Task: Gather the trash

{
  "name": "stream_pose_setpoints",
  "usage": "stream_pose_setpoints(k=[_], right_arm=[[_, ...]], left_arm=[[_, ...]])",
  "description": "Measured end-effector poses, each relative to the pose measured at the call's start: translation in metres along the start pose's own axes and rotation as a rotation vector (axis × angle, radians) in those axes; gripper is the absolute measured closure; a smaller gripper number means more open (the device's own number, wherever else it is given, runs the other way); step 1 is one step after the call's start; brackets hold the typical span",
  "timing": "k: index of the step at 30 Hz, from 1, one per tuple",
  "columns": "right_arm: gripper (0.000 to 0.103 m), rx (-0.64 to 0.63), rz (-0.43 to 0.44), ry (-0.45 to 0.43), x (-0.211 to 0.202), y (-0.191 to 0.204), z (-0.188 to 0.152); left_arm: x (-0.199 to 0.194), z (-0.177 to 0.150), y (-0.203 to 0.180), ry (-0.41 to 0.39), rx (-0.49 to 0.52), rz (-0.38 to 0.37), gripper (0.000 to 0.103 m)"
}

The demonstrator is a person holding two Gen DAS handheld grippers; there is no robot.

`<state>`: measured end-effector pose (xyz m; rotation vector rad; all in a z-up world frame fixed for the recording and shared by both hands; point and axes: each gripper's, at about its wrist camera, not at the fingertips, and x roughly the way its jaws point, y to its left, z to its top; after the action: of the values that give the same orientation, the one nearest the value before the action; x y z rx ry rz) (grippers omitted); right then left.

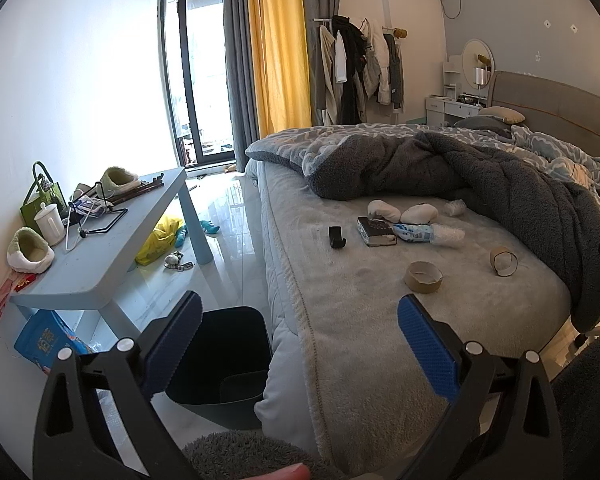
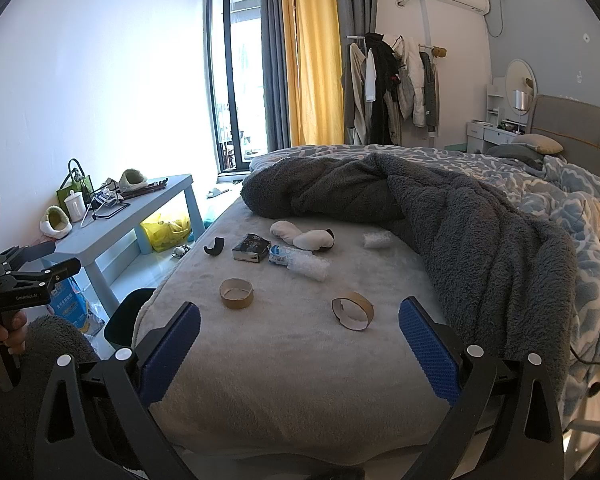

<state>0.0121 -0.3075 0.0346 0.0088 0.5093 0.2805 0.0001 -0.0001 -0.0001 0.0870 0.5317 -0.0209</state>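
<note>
Both grippers wide open, nothing held. Right gripper hangs over the near edge of the bed, fingers aimed along the bare grey sheet, so it looks staged for a first pick. Left gripper hovers at the bed's near-left corner, one finger over the dark trash bin on the floor, likely parked there because that is where the drops go.

Trash sits on the sheet past the fingers. Torn cardboard roll is nearest the right gripper, lying on its side toward the right edge by the grey blanket. Flat cardboard ring stands open-end up, a bit left of it. Farther in, mid-bed: crushed plastic bottle, small dark box touching its cap end, black curved clip apart toward the left edge, two white wads, and a crumpled plastic bit by the blanket fold.

Blanket is pushed back, which leaves the items exposed. Judgement: nothing collected yet; torn roll is the easiest first grab.
</note>
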Motion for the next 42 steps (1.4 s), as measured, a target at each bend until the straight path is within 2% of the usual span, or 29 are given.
stream_pose_setpoints(k=[9,16,23,30,33,36,38,42], right_arm=[[0.003,0.000,-0.001,0.000,0.000,-0.001,0.001],[0.003,0.009,0.000,0.007,-0.004,-0.002,0.004],[0.003,-0.040,-0.067,0.006,0.006,0.005,0.007],[0.003,-0.018,-0.062,0.052,0.049,-0.001,0.007],[0.004,-0.001,-0.058,0.084,0.067,-0.006,0.002],[0.008,0.026,-0.061,0.123,0.085,-0.017,-0.006],[0.015,0.054,-0.059,0.153,0.097,-0.026,-0.011],[0.019,0.105,-0.067,0.186,0.113,-0.043,-0.018]], left_arm=[[0.000,0.000,0.002,0.007,-0.017,0.005,0.003],[-0.009,0.005,0.005,-0.017,-0.038,0.025,0.004],[-0.004,0.011,0.008,-0.031,-0.072,-0.053,0.004],[0.025,0.011,-0.005,-0.006,-0.045,-0.106,0.005],[0.041,0.009,-0.014,0.021,-0.032,-0.136,0.011],[0.061,0.007,-0.021,0.062,-0.028,-0.163,0.014],[0.072,0.005,-0.027,0.078,-0.015,-0.178,0.017],[0.089,0.006,-0.036,0.094,-0.004,-0.227,0.017]])
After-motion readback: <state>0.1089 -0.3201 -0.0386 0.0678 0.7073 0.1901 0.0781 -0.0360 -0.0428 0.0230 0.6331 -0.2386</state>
